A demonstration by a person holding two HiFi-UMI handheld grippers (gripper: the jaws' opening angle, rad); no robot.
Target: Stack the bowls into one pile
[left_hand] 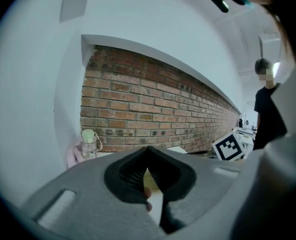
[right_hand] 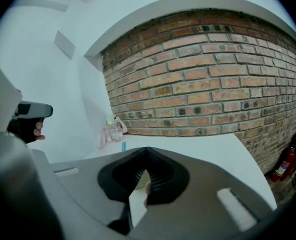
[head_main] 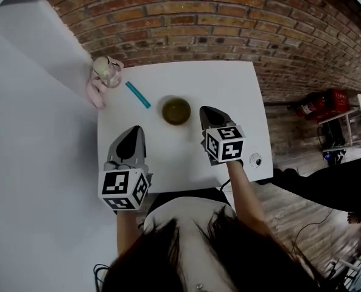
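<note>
The left gripper (head_main: 137,131) and right gripper (head_main: 206,111), both shut and empty, hang just near of the bowls (head_main: 176,111), which sit as one pile mid-table (head_main: 232,84) between their tips; stacking looks finished, so back away without nudging it.

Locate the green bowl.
In the head view, the green bowl sits on the white table, just left of the right gripper and right of the teal stick.

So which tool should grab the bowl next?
Right, probably. The right tool has its tip just beside the bowl, while the left tool sits further back from it. Both are shut, so either one would have to open first.
</note>
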